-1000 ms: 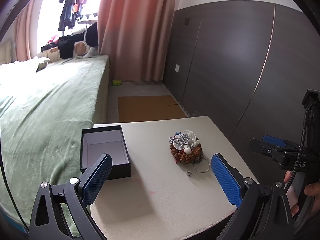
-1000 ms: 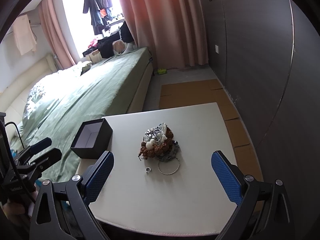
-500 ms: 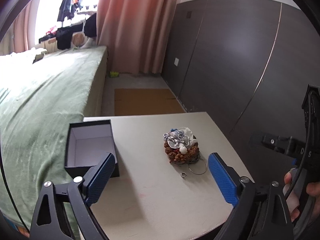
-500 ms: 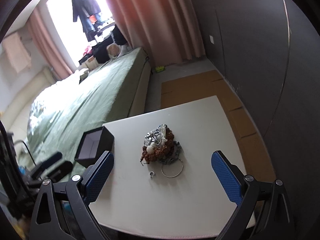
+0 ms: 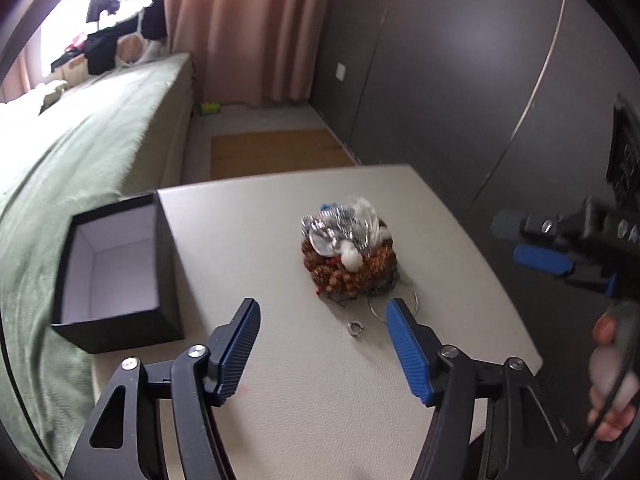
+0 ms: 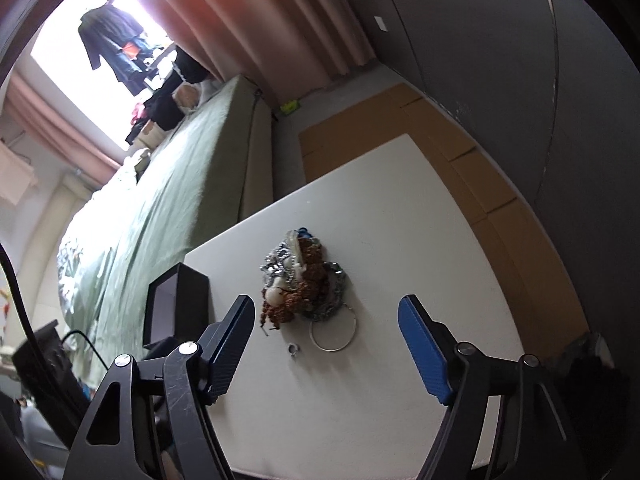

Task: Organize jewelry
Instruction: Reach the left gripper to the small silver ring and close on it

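Note:
A heap of jewelry [image 5: 350,250] with brown beads, silver chain and a white pearl lies mid-table; it also shows in the right wrist view [image 6: 306,282]. A thin silver hoop [image 5: 394,304] [image 6: 334,330] and a small ring [image 5: 355,329] [image 6: 294,348] lie just in front of it. An open black box [image 5: 116,268] with a white inside stands at the table's left edge; in the right wrist view [image 6: 174,306] I see it from the side. My left gripper [image 5: 322,314] is open and empty, just short of the ring. My right gripper [image 6: 326,314] is open and empty above the hoop.
The white table [image 5: 320,400] stands beside a bed with a green cover [image 5: 72,160]. A dark panelled wall [image 5: 460,80] runs along the right. Cardboard [image 5: 276,152] lies on the floor beyond the table. The right gripper's body [image 5: 560,248] shows at the right.
Both grippers have moved closer to the jewelry heap. The left one's jaws have narrowed somewhat. The right view has tilted to the right.

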`<state>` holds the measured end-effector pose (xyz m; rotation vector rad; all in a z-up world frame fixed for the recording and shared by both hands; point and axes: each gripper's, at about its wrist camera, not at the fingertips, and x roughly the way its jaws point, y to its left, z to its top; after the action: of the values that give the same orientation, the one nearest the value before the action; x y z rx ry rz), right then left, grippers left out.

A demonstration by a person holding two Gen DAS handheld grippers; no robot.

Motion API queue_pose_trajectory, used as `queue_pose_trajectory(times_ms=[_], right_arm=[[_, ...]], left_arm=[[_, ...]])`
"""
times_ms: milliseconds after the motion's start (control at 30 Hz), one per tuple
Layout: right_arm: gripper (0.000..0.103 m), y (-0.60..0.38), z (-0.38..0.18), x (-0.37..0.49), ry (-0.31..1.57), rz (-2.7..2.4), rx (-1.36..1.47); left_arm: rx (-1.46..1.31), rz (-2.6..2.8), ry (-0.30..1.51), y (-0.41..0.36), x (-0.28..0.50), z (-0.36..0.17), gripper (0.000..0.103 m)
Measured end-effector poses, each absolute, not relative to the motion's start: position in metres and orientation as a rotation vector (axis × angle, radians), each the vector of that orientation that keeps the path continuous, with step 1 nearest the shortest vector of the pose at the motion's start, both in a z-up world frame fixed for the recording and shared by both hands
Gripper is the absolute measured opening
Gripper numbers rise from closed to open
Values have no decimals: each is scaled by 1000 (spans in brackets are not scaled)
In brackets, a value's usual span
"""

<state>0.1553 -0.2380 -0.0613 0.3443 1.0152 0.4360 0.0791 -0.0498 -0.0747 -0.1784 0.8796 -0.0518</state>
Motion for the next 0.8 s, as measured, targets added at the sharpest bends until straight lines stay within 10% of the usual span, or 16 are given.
queue_pose_trajectory(times_ms=[667, 800], right_arm=[[76, -269, -75, 185, 1060, 376, 401], [76, -268, -76, 188, 1065, 374, 394]], left_arm=[[-47, -65, 1013, -91, 119, -131, 35], [-42, -69, 1016, -91, 124, -132, 13]])
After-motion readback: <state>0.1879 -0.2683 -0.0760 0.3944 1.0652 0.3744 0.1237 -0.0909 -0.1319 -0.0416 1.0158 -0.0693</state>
